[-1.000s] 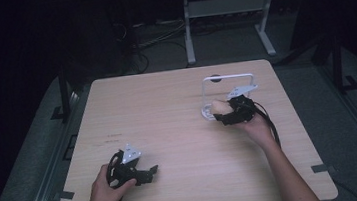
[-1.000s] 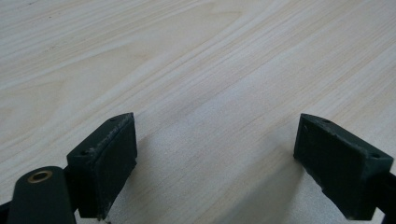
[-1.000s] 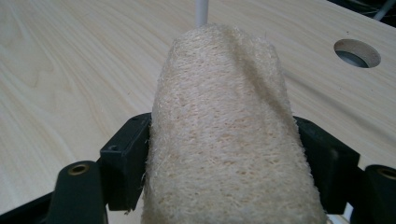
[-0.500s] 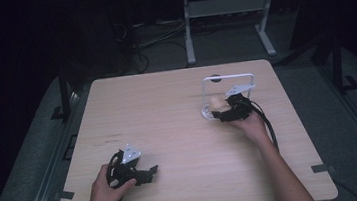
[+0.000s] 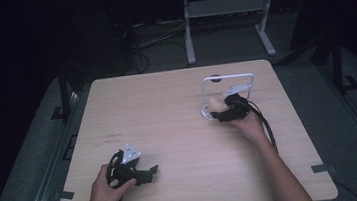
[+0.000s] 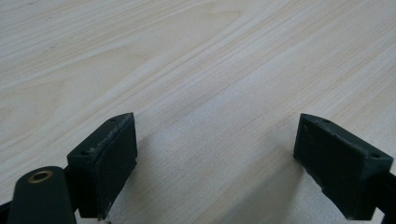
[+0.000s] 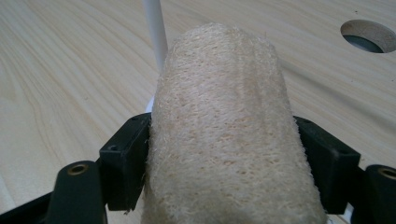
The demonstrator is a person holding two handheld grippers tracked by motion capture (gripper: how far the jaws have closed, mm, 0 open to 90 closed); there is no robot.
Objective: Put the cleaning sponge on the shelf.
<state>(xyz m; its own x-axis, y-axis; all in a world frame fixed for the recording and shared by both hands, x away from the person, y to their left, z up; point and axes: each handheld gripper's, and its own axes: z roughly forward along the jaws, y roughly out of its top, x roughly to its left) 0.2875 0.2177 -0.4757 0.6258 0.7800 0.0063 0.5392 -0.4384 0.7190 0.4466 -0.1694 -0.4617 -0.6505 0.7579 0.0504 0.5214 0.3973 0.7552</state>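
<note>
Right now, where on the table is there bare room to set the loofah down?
The table's whole middle and far left lie bare, between the left tongs and the white rack. It is crowded only at the rack, where the right tongs grip the loofah.

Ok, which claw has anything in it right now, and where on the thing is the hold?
The right claw clamps the tan loofah piece across its sides, near the end closest to the camera. The left claw is open and empty.
</note>
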